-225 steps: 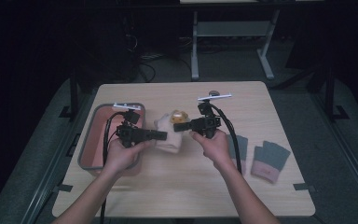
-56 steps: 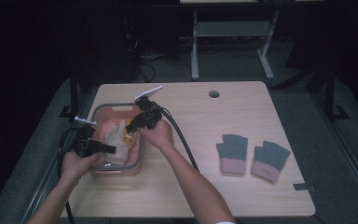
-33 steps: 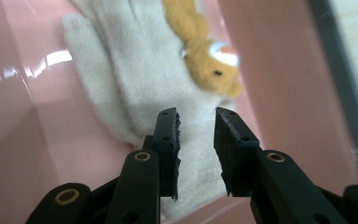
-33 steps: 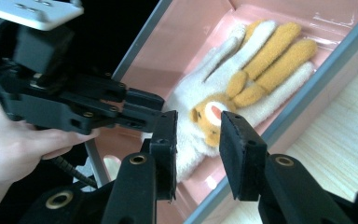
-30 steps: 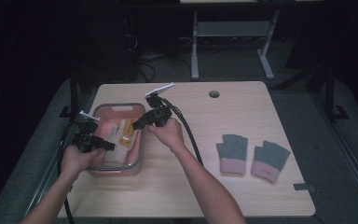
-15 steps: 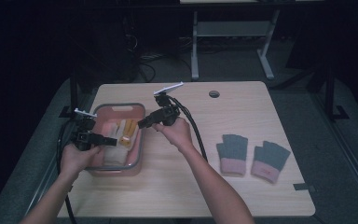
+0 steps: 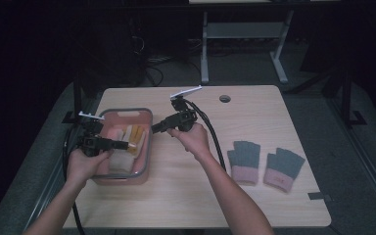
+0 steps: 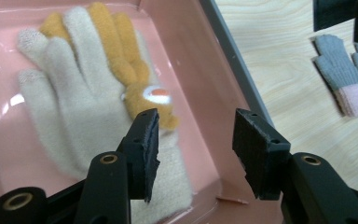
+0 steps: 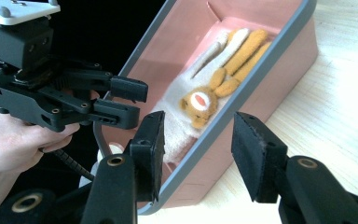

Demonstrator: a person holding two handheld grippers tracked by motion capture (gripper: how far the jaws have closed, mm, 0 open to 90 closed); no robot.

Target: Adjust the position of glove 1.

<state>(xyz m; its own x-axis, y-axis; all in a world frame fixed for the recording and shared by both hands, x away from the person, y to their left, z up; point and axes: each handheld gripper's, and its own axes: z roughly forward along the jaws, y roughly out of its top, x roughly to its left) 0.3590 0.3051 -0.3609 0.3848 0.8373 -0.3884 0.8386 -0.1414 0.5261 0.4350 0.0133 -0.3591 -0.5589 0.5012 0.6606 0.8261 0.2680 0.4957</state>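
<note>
Jaws of both the left gripper [image 7: 120, 144] and right gripper [image 7: 157, 128] have just been opening and stand apart, empty, over the pink bin [image 7: 146, 147], where the cream-and-orange gloves [image 8: 98, 93] lie released; next, seemingly, comes fetching the grey gloves [image 7: 265, 161] beside it.

The high view looks forward and down from above the person's side, taking in the whole counter [image 7: 186, 196]. The left gripper view sits close over the pink tray [image 8: 200, 84], looking along its jaws. The right gripper view faces that tray [image 9: 279, 60] from outside its long wall. All 3 share the tray [image 7: 144, 142].
</note>
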